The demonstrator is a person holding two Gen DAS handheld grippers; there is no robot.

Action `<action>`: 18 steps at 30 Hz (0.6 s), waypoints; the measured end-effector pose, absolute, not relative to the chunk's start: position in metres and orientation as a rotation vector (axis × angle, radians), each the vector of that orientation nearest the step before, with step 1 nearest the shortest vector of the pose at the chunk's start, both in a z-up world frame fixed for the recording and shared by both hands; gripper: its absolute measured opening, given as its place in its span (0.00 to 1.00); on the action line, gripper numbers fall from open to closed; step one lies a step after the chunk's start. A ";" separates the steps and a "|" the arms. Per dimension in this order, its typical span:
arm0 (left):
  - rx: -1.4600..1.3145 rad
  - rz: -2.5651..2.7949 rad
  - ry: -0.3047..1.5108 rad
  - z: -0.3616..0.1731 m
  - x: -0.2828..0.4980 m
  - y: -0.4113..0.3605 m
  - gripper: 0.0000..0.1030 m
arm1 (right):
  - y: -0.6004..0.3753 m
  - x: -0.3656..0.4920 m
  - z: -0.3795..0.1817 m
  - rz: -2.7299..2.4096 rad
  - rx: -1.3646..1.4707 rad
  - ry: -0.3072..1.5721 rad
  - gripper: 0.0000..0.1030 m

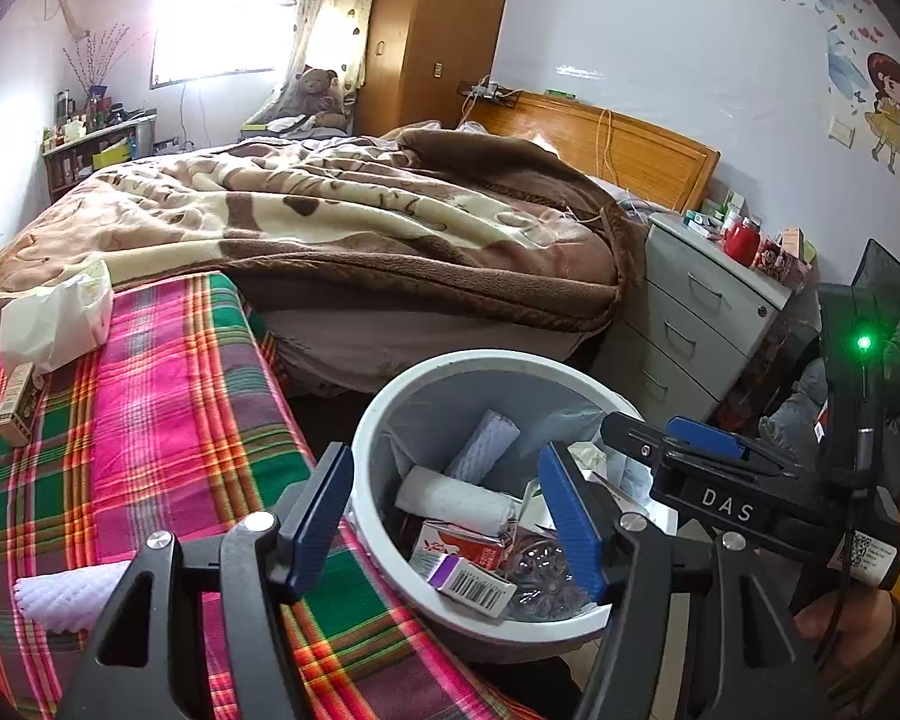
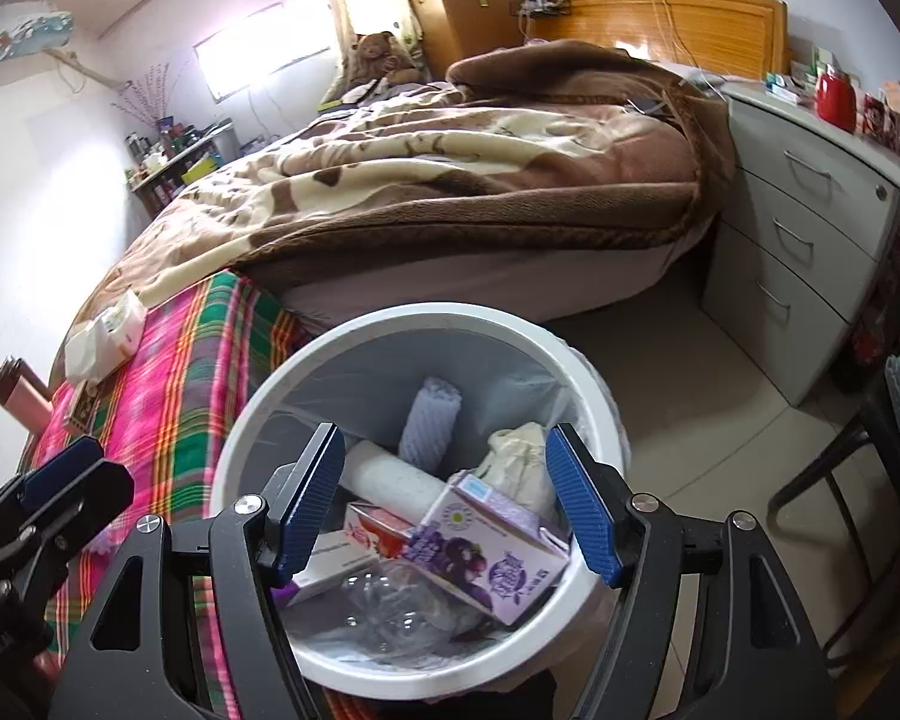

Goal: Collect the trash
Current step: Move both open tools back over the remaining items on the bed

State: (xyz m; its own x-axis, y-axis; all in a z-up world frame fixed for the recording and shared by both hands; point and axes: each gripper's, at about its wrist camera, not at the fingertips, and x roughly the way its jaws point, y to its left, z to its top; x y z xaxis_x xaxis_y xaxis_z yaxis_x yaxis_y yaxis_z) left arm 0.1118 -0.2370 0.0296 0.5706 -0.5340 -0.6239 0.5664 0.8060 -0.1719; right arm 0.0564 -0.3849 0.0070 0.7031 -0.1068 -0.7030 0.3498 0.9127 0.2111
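A grey trash bin with a white rim stands beside the plaid-covered table. It holds a foam net sleeve, a white roll, a red carton, a barcoded box and a clear bottle. My left gripper hangs open over the bin's near left side with nothing between its pads. My right gripper is open above the bin rim. A purple grape carton lies loose on the pile below it. On the table lie a white foam net, a small box and a crumpled white bag.
A bed with a brown blanket fills the space behind the bin. A grey drawer cabinet stands to the right, and a dark chair frame is at the right edge. A pink bottle sits at the table's far left.
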 end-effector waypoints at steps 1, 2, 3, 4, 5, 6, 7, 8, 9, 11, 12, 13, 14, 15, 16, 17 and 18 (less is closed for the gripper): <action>0.044 -0.640 0.712 0.030 0.112 -0.233 0.64 | -0.382 0.056 0.009 -0.249 0.339 0.743 0.69; 0.042 -0.633 0.707 0.032 0.112 -0.229 0.65 | -0.380 0.056 0.010 -0.242 0.335 0.738 0.69; 0.043 -0.628 0.701 0.033 0.111 -0.226 0.65 | -0.376 0.056 0.012 -0.231 0.329 0.729 0.69; 0.042 -0.620 0.698 0.034 0.112 -0.222 0.65 | -0.373 0.056 0.014 -0.222 0.323 0.721 0.69; 0.039 -0.608 0.693 0.035 0.112 -0.218 0.65 | -0.372 0.056 0.016 -0.214 0.318 0.714 0.69; 0.034 -0.602 0.689 0.036 0.112 -0.212 0.65 | -0.369 0.056 0.017 -0.206 0.311 0.706 0.69; 0.029 -0.597 0.688 0.037 0.112 -0.208 0.65 | -0.365 0.056 0.019 -0.200 0.302 0.699 0.69; 0.025 -0.587 0.685 0.038 0.112 -0.203 0.65 | -0.362 0.056 0.021 -0.192 0.294 0.692 0.69; 0.026 -0.579 0.681 0.039 0.112 -0.198 0.65 | -0.359 0.057 0.021 -0.184 0.289 0.688 0.69; 0.025 -0.560 0.674 0.040 0.112 -0.189 0.65 | -0.352 0.058 0.022 -0.162 0.282 0.682 0.69; 0.025 -0.549 0.670 0.041 0.111 -0.184 0.66 | -0.349 0.059 0.022 -0.150 0.278 0.681 0.69; 0.023 -0.541 0.666 0.042 0.111 -0.178 0.66 | -0.344 0.060 0.022 -0.135 0.272 0.680 0.69; 0.021 -0.530 0.664 0.042 0.111 -0.173 0.66 | -0.340 0.061 0.022 -0.128 0.268 0.681 0.69; 0.024 -0.519 0.660 0.043 0.111 -0.169 0.66 | -0.337 0.062 0.021 -0.120 0.262 0.683 0.69; 0.025 -0.509 0.656 0.043 0.111 -0.163 0.66 | -0.332 0.062 0.021 -0.112 0.256 0.684 0.69; 0.021 -0.500 0.656 0.043 0.111 -0.158 0.67 | -0.327 0.063 0.021 -0.102 0.250 0.683 0.69; 0.017 -0.493 0.657 0.043 0.112 -0.153 0.67 | -0.324 0.063 0.021 -0.093 0.246 0.683 0.69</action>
State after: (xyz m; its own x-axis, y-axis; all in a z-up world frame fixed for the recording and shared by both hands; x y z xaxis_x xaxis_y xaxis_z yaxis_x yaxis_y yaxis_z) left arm 0.1116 -0.1530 0.0433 0.6811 -0.4343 -0.5894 0.4452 0.8848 -0.1376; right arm 0.0629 -0.3237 0.0209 0.7731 -0.0042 -0.6342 0.1648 0.9670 0.1944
